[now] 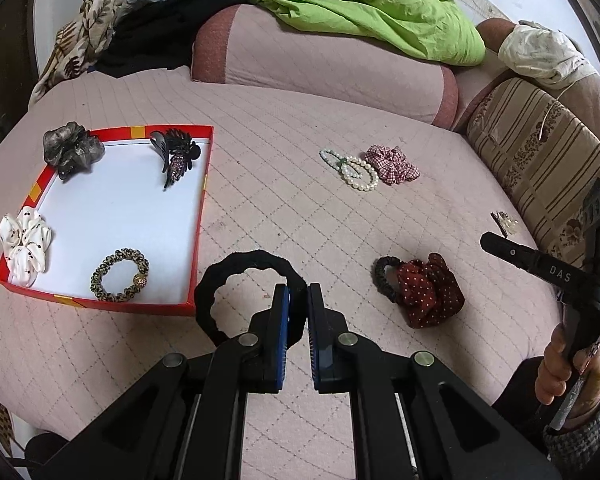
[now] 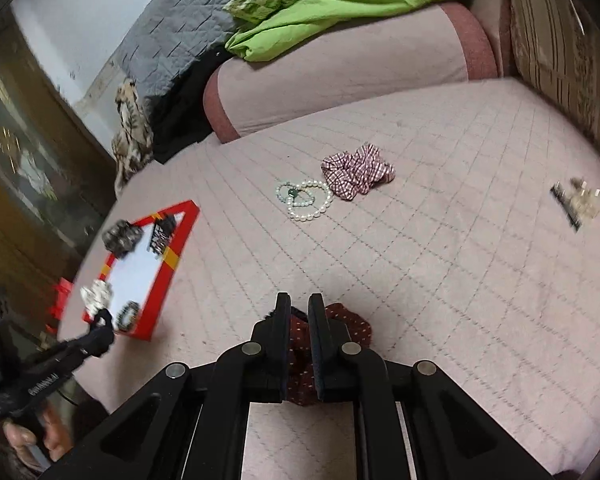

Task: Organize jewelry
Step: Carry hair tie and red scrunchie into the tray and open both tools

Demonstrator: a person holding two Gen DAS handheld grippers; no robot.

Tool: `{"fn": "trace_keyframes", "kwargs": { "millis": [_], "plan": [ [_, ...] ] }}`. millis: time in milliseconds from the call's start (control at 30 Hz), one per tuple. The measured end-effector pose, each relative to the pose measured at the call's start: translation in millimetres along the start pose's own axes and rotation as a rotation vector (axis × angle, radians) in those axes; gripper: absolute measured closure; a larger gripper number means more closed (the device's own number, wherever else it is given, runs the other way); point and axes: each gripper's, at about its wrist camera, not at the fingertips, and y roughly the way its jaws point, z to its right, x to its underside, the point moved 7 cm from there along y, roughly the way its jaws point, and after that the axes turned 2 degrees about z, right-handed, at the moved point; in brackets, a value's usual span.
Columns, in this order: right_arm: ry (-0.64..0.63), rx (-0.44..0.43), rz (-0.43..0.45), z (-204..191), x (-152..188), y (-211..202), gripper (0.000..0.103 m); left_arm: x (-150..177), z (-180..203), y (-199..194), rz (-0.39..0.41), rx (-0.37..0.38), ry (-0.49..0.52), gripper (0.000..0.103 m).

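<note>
My left gripper (image 1: 299,294) is shut on a black hair tie (image 1: 236,268), held just right of the red tray (image 1: 202,200). The tray holds a grey scrunchie (image 1: 72,150), a black claw clip (image 1: 176,156), a white dotted scrunchie (image 1: 24,246) and a leopard hair tie (image 1: 120,274). My right gripper (image 2: 299,304) hovers over a dark red dotted scrunchie (image 2: 348,326), jaws nearly closed; whether it grips the fabric is unclear. That scrunchie lies on the bed in the left wrist view (image 1: 426,288). Pearl bracelets (image 1: 350,168) and a checked scrunchie (image 1: 392,164) lie farther back.
A small hair clip (image 1: 504,222) lies near the striped cushion (image 1: 540,152). A pink bolster (image 1: 320,60) with green cloth (image 1: 380,12) on it lies at the back. The pink quilted bed cover (image 1: 280,208) stretches between the items.
</note>
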Motion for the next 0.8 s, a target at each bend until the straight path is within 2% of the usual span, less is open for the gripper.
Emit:
{"fn": "trace_keyframes", "kwargs": {
  "millis": [100,167,233,300,333,400,433,467,500,600,800],
  "plan": [
    [-0.018,-0.011,-0.011,-5,2,4,0.088,2,1,2,-0.006,-0.002,0.003,0.094],
    [-0.015,-0.031,-0.049,-7,7,13,0.061,4,1,4,-0.013,-0.003,0.003,0.094],
    [-0.024,-0.038,-0.093,-9,15,25,0.055,6,1,7,-0.024,-0.006,0.004,0.094],
    [-0.048,0.008,-0.138,-4,26,35,0.051,7,2,9,-0.028,-0.009,0.007,0.094],
    [-0.054,0.032,-0.148,0,29,38,0.043,7,3,10,-0.029,-0.007,0.011,0.094],
    [-0.055,0.078,-0.174,14,40,45,0.041,9,2,12,-0.034,-0.006,0.013,0.094],
    [-0.044,0.080,-0.188,20,45,47,0.055,9,2,15,-0.039,-0.002,0.008,0.094],
    [-0.030,0.068,-0.193,24,48,49,0.092,10,2,17,-0.043,0.001,0.005,0.094],
    [-0.011,0.046,-0.196,28,50,49,0.098,11,2,19,-0.047,0.003,0.003,0.094],
    [0.013,0.028,-0.153,30,44,38,0.098,13,3,21,-0.052,0.000,0.006,0.094],
    [-0.035,0.048,-0.038,10,17,2,0.098,8,-1,16,-0.038,-0.009,-0.009,0.094]
  ]
}}
